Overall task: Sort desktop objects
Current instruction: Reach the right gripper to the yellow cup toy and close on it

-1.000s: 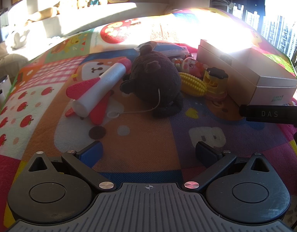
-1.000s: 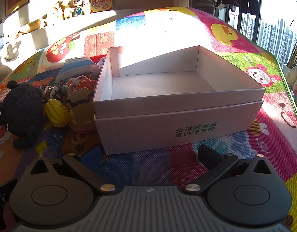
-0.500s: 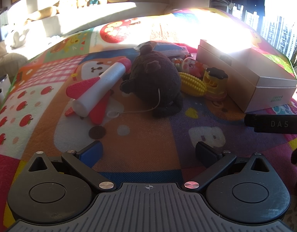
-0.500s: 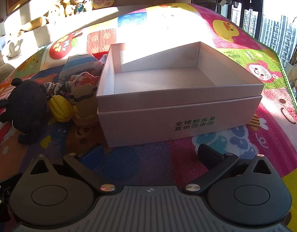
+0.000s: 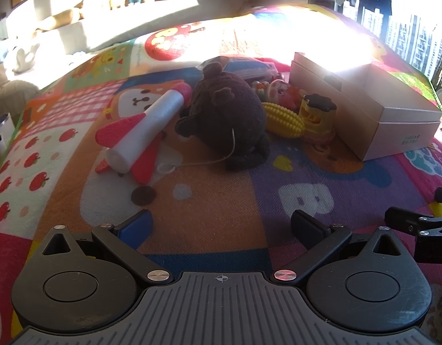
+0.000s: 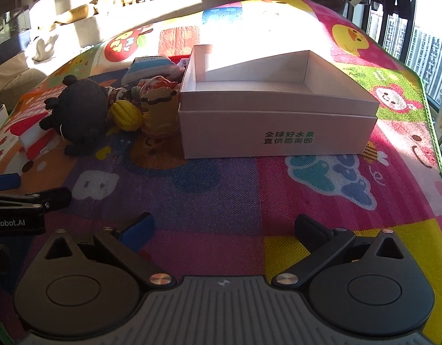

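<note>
Sunlit, woven cartoon play mat [image 6: 221, 189] carries a rectangular white cardboard box [image 6: 275, 132], open-topped, far centre; left of it huddle a fuzzy dark plush [image 5: 226, 115], ribbed yellow corn toy [image 5: 284, 119] and foam rocket [image 5: 146, 132]. Left gripper [image 5: 221, 227] and right gripper [image 6: 223, 228] fingers spread, holding nothing

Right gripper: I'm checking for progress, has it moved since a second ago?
Yes. In its own view the white box now sits farther off and more mat shows before it, so the right gripper has pulled back.
</note>
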`<state>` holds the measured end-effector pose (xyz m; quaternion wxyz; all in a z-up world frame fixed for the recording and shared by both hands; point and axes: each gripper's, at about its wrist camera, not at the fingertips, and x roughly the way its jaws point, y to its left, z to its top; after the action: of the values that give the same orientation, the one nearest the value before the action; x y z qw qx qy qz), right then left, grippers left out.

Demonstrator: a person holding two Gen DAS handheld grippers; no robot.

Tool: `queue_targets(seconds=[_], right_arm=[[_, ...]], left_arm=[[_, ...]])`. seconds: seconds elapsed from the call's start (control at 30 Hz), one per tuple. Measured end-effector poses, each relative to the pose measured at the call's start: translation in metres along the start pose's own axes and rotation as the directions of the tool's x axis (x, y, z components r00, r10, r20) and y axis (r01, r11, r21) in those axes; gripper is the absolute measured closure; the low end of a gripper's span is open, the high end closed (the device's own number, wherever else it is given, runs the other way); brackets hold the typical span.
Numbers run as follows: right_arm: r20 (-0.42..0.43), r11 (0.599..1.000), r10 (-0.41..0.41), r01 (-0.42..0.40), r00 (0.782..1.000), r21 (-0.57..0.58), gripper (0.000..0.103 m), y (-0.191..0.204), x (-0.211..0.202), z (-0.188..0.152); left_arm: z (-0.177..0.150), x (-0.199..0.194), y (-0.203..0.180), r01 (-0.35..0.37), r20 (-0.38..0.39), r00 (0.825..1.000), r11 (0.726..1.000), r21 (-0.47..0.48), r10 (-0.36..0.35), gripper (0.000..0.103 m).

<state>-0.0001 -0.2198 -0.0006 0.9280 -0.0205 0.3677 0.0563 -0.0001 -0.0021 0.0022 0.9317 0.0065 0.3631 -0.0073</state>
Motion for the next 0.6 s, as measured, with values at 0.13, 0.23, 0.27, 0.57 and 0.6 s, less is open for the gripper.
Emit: queue_targets(seconds=[0.13,0.23,0.27,0.57,0.6], right_arm=[[0.0,1.0,0.009,-0.009,1.0,0.008,0.0,-0.001,-0.001,0.0],[-0.006,1.0,0.005,-0.005,1.0,0.01,0.0,-0.001,0.0,0.001],[-0.006,1.0,0.004,-0.004,1.0,0.009,0.0,-0.001,0.0,0.001],[-0.001,1.0,0.009,-0.009,1.0,0.003,0.0,-0.001,-0.001,0.001],[-0.001,1.0,0.013,-0.013,1.0,-0.003,0.0,-0.001,-0.001,0.001]], left_arm=[[0.002,0.001,0.001,0.001,-0.013,1.0,1.0,0.004,-0.001,0.0],[0.004,0.002,0.002,0.009,-0.024,1.0,1.0,0.006,-0.009,0.0],[0.005,0.002,0.002,0.012,-0.027,1.0,1.0,0.008,-0.011,0.0],[0.004,-0.001,0.011,0.068,0.017,0.998,0.998,0.007,-0.068,0.0],[0.005,-0.003,0.016,0.085,0.034,0.996,0.996,-0.004,-0.085,0.0]])
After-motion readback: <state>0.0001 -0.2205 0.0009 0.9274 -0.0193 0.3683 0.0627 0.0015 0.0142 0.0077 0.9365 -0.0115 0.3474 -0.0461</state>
